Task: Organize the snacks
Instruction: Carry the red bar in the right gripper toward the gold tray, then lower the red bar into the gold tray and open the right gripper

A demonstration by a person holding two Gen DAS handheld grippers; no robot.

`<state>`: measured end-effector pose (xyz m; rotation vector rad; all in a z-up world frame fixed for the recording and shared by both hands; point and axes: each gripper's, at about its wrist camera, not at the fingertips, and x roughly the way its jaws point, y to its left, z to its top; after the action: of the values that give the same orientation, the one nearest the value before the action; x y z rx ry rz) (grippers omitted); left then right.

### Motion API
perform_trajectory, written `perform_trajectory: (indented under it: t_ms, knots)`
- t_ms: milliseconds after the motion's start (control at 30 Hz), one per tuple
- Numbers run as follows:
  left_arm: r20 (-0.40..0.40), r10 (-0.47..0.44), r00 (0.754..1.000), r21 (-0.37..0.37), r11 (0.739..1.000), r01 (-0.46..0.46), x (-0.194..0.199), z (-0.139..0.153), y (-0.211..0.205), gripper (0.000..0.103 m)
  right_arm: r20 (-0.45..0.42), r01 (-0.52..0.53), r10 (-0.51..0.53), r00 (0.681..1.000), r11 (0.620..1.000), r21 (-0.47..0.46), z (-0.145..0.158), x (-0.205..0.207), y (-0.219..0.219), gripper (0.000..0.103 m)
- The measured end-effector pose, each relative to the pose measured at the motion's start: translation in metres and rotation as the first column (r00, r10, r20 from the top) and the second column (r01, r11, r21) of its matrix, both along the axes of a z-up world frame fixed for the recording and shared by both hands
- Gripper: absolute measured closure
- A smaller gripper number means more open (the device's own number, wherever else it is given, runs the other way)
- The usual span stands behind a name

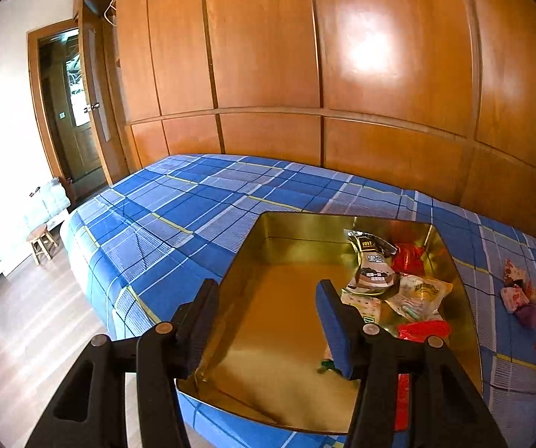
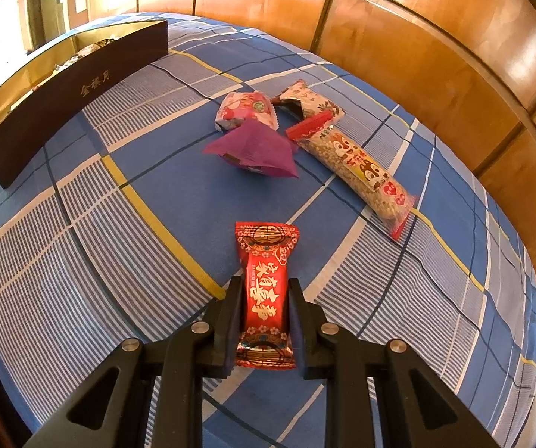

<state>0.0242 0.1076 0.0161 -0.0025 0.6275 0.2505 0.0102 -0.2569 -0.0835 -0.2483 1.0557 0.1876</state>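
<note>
The right gripper (image 2: 264, 298) pinches a red snack packet (image 2: 265, 295) above the bed (image 2: 137, 194), right of the gold box (image 2: 70, 86). The left gripper (image 1: 268, 317) hangs spread over that box.

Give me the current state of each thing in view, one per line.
Left tongs: open, empty, over the gold box.
Right tongs: shut on red snack packet.
Gold box: lidless, partly filled with snacks.
Purple packet, floral packet, long peanut bar: loose on the bedspread.
</note>
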Motion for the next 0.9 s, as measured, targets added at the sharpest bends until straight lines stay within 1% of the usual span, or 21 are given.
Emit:
perform_trajectory:
  t_ms: [133, 333, 433, 467, 533, 600, 667, 700, 800, 900]
  knots:
    - [-0.003, -0.040, 0.999, -0.035, 0.999, 0.040, -0.004, -0.001, -0.001, 0.048, -0.007, 0.023, -0.023, 1.000, 1.000, -0.019, 0.000, 0.002, 0.004, 0.080]
    - [-0.003, -0.102, 0.995, -0.044, 0.994, 0.102, -0.006, -0.003, -0.016, 0.048, -0.015, 0.076, -0.077, 0.997, 0.995, -0.069, 0.001, 0.003, 0.013, 0.081]
    - [-0.002, -0.150, 0.989, -0.048, 0.988, 0.149, -0.008, -0.003, -0.024, 0.048, -0.033, 0.116, -0.119, 0.992, 0.990, -0.082, 0.003, 0.007, 0.015, 0.082]
    - [-0.001, -0.165, 0.986, -0.054, 0.985, 0.165, -0.009, -0.003, -0.026, 0.048, -0.040, 0.126, -0.129, 0.991, 0.989, -0.072, 0.004, 0.007, 0.015, 0.082]
    - [0.003, -0.179, 0.984, -0.055, 0.982, 0.179, -0.010, -0.002, -0.029, 0.048, -0.056, 0.152, -0.152, 0.987, 0.988, -0.002, 0.011, 0.011, 0.015, 0.082]
    - [0.006, -0.190, 0.982, -0.048, 0.981, 0.190, -0.011, -0.001, -0.032, 0.048, -0.043, 0.161, -0.159, 0.986, 0.986, 0.033, 0.020, 0.014, 0.021, 0.082]
    - [0.006, -0.192, 0.981, -0.053, 0.980, 0.192, -0.011, -0.002, -0.032, 0.048, -0.031, 0.147, -0.145, 0.989, 0.985, 0.089, 0.032, 0.017, 0.029, 0.082]
    - [0.005, -0.191, 0.981, -0.058, 0.980, 0.191, -0.010, -0.002, -0.032, 0.048, -0.022, 0.132, -0.130, 0.991, 0.984, 0.121, 0.040, 0.019, 0.036, 0.082]
    - [0.002, -0.187, 0.982, -0.063, 0.980, 0.187, -0.011, -0.003, -0.030, 0.048, 0.009, 0.073, -0.076, 0.997, 0.983, 0.170, 0.059, 0.025, 0.061, 0.082]
    - [0.001, -0.177, 0.984, -0.071, 0.982, 0.176, -0.010, -0.004, -0.026, 0.048, 0.031, 0.007, -0.014, 0.999, 0.973, 0.229, 0.074, 0.033, 0.090, 0.082]
